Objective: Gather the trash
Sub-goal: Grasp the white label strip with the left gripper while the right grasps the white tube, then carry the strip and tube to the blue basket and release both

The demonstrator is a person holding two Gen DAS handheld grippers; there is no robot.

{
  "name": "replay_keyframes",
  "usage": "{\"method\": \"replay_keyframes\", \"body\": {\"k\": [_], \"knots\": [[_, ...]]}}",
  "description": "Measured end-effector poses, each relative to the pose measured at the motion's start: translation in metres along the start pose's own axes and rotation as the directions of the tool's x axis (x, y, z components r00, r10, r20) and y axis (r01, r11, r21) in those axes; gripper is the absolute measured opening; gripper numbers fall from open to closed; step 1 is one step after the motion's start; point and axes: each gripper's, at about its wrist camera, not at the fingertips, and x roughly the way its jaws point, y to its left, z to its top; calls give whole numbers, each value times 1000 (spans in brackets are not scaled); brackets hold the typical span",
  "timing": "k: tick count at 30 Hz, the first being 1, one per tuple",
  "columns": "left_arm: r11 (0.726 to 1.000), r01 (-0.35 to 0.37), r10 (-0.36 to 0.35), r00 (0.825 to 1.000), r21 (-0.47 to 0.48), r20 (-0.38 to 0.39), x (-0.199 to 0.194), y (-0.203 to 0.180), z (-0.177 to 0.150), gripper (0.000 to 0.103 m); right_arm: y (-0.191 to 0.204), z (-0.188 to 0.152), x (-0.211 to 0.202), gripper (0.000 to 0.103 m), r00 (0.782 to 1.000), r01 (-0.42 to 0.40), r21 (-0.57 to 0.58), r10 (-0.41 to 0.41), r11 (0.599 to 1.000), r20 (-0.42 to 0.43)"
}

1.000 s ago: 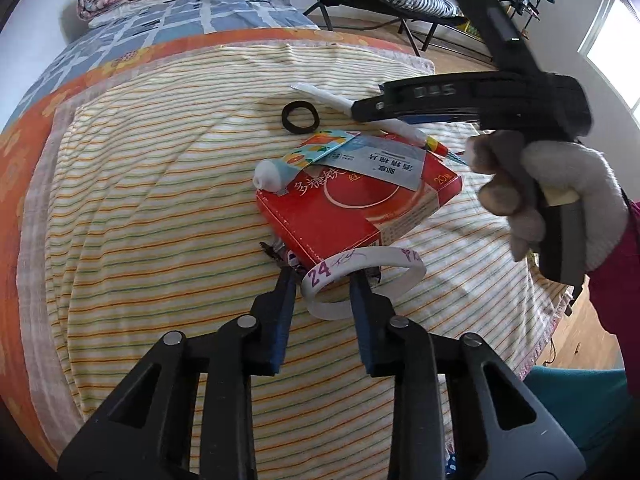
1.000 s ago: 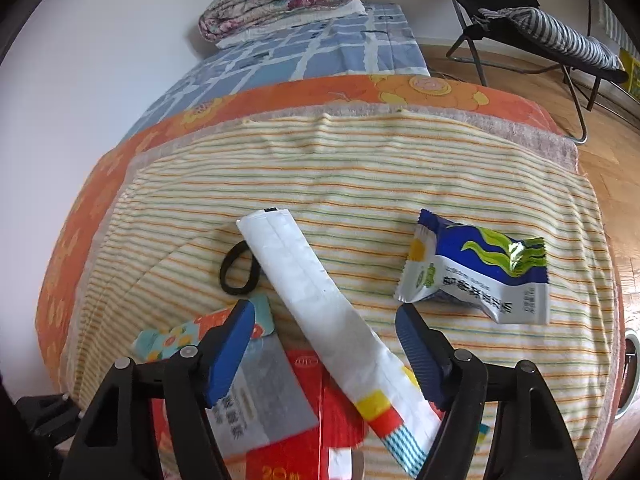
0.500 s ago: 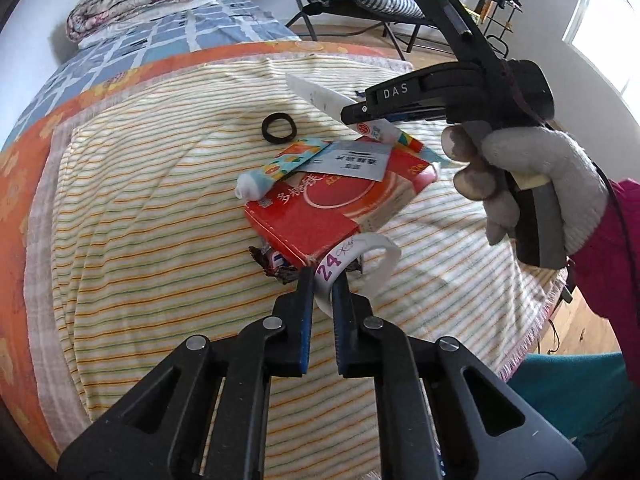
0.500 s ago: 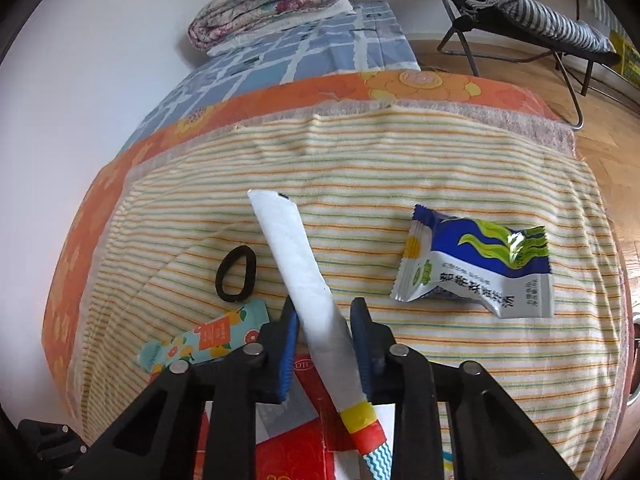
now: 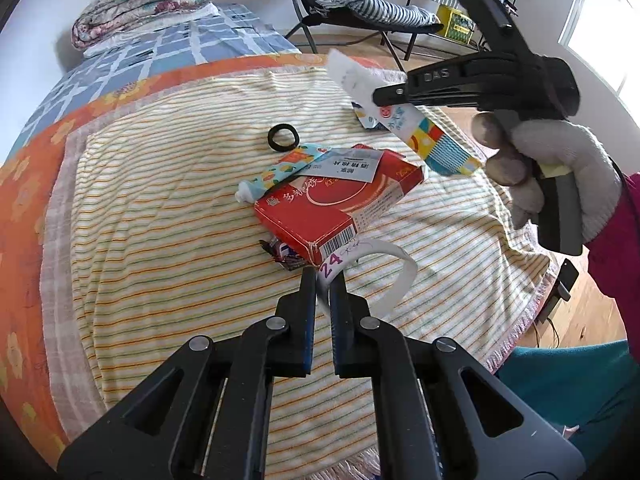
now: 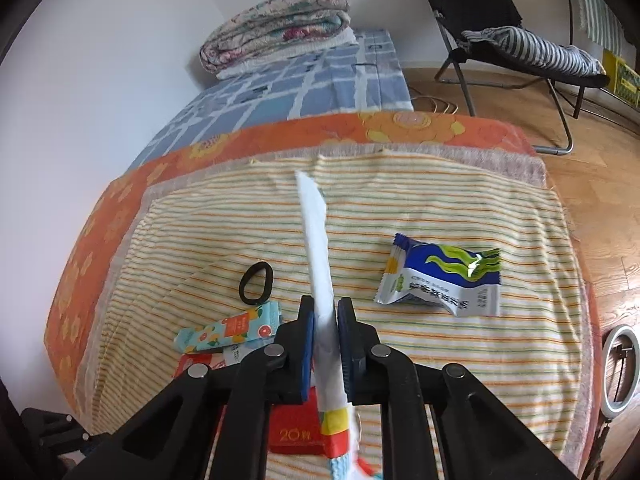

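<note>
My left gripper [image 5: 325,280] is shut on a curled white paper strip [image 5: 384,276] marked 24, lifted just off the striped cloth. Behind it lies a red box [image 5: 336,204] with a small tube [image 5: 276,174] and a grey sachet [image 5: 348,164] on top, and a dark wrapper [image 5: 286,256] peeks out under the box's near corner. My right gripper [image 6: 325,312] is shut on a long white wrapper [image 6: 318,248] with a coloured end, held up above the bed; from the left wrist view that wrapper [image 5: 400,120] hangs in the air. A blue-green snack packet [image 6: 444,280] lies to the right.
A black hair tie [image 6: 256,283] lies on the striped cloth [image 5: 160,220] over an orange bedspread. Folded quilts [image 6: 276,28] sit at the bed's head. A folding chair [image 6: 512,40] stands on the wooden floor to the right. A gloved hand [image 5: 560,168] holds the right gripper.
Both grippers closed, the left on the paper strip, the right on the long white wrapper. Both then rose, lifting their pieces off the bed.
</note>
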Motion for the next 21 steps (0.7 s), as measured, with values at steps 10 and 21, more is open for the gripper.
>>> {"method": "replay_keyframes", "body": {"k": [10, 21], "knots": [[1000, -7, 7, 999, 0, 38, -27, -9, -1, 4, 6, -18, -54, 8, 998, -35, 4, 35, 999, 45], [1000, -25, 24, 997, 11, 75, -71, -27, -23, 4, 39, -69, -127, 8, 993, -85, -70, 90, 994, 75]]}}
